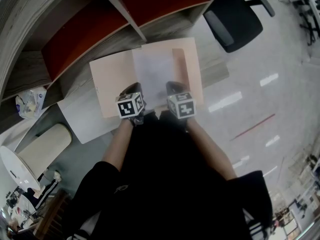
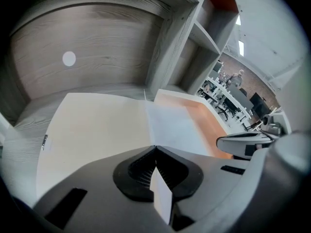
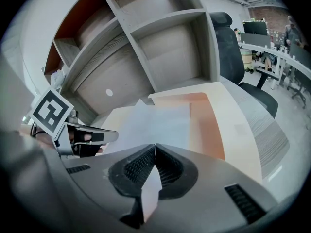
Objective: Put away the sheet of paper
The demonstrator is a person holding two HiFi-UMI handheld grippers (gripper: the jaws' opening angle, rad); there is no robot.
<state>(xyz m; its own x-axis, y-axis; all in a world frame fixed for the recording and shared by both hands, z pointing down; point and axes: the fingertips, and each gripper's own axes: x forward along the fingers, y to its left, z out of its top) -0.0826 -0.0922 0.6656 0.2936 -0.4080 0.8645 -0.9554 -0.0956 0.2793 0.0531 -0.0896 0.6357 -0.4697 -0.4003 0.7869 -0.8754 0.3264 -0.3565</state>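
The paper (image 1: 152, 70) is gripped along its near edge by the clenched left tool (image 1: 131, 90) and right tool (image 1: 173, 88), both equally near, its long axis running away from them over the open folder (image 1: 112, 84) by the tabletop's (image 1: 217, 71) far edge.

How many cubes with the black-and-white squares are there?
2. One cube rides on the left gripper, the other cube on the right gripper. Both grippers are shut on the sheet of paper. None seems hidden.
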